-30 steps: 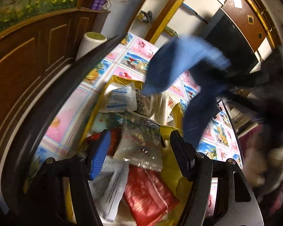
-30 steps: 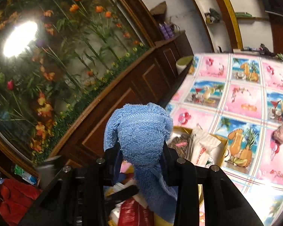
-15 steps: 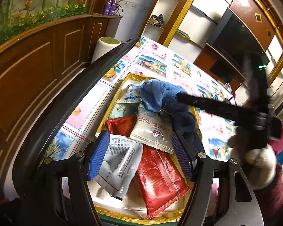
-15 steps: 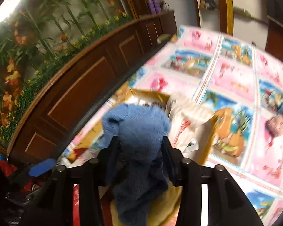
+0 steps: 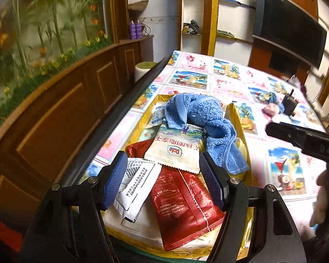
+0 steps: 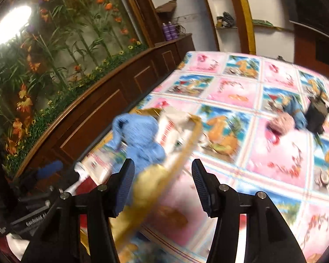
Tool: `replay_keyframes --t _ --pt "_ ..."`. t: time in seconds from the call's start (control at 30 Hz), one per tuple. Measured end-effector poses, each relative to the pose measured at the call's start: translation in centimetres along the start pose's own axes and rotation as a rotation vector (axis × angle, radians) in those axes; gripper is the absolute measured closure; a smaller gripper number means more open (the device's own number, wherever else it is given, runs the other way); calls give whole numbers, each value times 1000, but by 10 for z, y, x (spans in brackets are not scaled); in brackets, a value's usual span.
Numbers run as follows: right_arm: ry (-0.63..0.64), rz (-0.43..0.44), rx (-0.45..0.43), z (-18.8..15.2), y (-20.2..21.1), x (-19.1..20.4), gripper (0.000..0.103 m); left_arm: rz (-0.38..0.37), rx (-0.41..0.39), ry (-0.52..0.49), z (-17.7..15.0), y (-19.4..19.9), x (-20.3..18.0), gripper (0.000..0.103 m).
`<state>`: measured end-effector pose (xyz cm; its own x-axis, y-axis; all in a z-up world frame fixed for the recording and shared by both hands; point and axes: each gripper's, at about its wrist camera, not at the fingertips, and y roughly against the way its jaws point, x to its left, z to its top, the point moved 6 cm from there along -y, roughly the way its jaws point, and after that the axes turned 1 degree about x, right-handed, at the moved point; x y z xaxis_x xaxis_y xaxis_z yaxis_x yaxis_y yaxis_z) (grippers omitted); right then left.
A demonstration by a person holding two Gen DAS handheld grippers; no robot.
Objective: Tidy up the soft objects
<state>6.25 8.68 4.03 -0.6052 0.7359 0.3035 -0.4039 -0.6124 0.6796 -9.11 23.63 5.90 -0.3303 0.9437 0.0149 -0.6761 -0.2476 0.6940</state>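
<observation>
Cartoon-print counter [image 5: 234, 81]: blue towel [image 5: 204, 118] dropped in the gold tray [image 5: 234, 114] ahead of the left tongs [image 5: 164, 182]. Right tongs [image 6: 162, 186] were just opened, both empty. Dangling corner should be tucked in.

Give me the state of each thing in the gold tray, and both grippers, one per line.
blue towel: crumpled, lying in the tray, released
gold tray: full of packets
white Dole packet: flat, sealed
red packet: flat, sealed
left gripper: open, empty
right gripper: just been opening, empty

both tools [image 5: 163, 180] [image 6: 162, 188] black, with ribbed blue pads and silver screws.
</observation>
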Motion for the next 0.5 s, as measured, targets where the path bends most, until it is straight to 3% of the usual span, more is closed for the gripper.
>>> replay_keyframes --t 0.13,0.5 --pt "-4 -18 -2 -13 11 -14 49 43 -10 -34 -1 4 -12 34" --pt "-5 -17 -6 -32 26 -27 49 74 -11 -96 -4 11 -38 34"
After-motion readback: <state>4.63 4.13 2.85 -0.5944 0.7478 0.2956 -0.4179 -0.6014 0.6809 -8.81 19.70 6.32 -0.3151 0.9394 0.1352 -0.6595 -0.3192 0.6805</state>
